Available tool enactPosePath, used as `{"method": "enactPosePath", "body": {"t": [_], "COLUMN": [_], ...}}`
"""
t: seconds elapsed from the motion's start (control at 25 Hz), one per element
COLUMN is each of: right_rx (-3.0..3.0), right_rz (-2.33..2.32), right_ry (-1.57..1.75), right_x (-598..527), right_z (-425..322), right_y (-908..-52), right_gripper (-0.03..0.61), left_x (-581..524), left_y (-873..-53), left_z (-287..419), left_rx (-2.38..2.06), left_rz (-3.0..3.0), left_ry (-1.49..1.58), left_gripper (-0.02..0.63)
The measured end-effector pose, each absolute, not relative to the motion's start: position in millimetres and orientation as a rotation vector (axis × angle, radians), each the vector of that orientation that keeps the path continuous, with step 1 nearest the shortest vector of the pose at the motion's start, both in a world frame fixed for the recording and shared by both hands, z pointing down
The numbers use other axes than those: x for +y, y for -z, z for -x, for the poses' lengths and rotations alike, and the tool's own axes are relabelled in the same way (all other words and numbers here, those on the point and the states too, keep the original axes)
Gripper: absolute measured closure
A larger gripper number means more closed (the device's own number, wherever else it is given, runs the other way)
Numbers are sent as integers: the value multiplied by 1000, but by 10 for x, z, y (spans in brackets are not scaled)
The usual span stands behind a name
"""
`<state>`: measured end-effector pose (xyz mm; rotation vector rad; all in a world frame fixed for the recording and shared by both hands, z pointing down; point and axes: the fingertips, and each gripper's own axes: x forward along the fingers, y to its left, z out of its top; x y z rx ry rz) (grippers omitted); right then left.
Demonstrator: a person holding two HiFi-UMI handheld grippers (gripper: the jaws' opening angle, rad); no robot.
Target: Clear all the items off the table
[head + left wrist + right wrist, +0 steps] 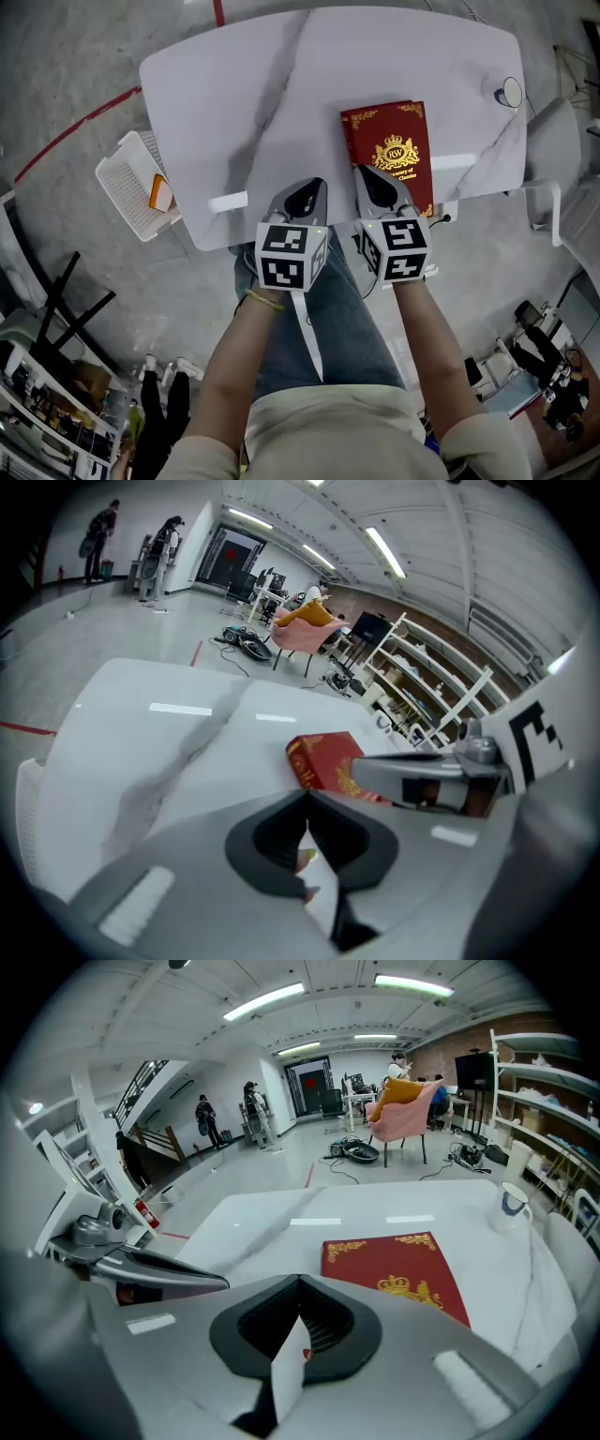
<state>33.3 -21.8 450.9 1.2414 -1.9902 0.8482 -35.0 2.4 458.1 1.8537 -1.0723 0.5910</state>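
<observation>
The white marbled surface [281, 103] filled the upper half of the head view & was mostly bare, so by the look of it the clearing was well along but not finished. A white basket [120, 192] sat on the floor off the surface's left edge, likely the drop spot, tho that's a guess. The red box [389, 141] w/ a gold crest was not yet cleared: it lay flat at the surface's lower right, near the front edge, lower centre-right in the right gripper view. The left gripper [316, 184] & right gripper [365, 172] hung side by side over the front edge, bottom centre of the head view. Each had its fingers together w/ nothing clamped, as both gripper views showed. The right one's tip overlapped the box's near left corner, contact unclear. A white cup [511, 92] stood alone at the surface's far upper right corner, well apart from the box, also left to do. Smallest, an orange item [160, 194] lay inside the basket, prob. already cleared. Est. two things remaining: box, then cup.
</observation>
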Motion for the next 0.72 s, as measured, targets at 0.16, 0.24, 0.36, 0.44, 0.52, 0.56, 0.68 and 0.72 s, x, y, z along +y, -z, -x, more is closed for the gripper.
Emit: {"method": "enactPosePath", "body": {"t": [0.16,0.24,0.36,0.44,0.52,0.56,0.68,0.72], "right_rx": [-1957,-1942,-1922,-1907,-1892,-1886,-1865,-1857], "right_rz": [-1292,-1313,-1339,-1355,-1363,-1366,-1377,-1381], "right_ry": [-861,-867,-874,-880,-881,-878,-881,-885], "right_x": [-204,-198,-196,-188,-172,-166,-158,-155], "right_z": [-610,-729,-901,-1006,-1097,-1143,-1291,-1343], "right_y": [-4536,-4559,-4598,-4615,-4625,-4630,-4655,-4664], "right_gripper": [580,580,580,580,580,580,580,580], "left_x": [37,31,21,30,45,50,52,55], "left_y": [-4613,-4632,-4672,-4698,-4723,-4736,-4781,-4797], "left_z": [137,46,-93,-170,-224,-248,-308,-321], "left_rx": [-1032,-1021,-1000,-984,-971,-966,-959,-958], "left_rz": [-1865,-1864,-1863,-1866,-1871,-1873,-1872,-1869], "left_ry": [-612,-618,-623,-636,-653,-660,-681,-687], "left_gripper": [604,604,604,604,604,604,604,604]}}
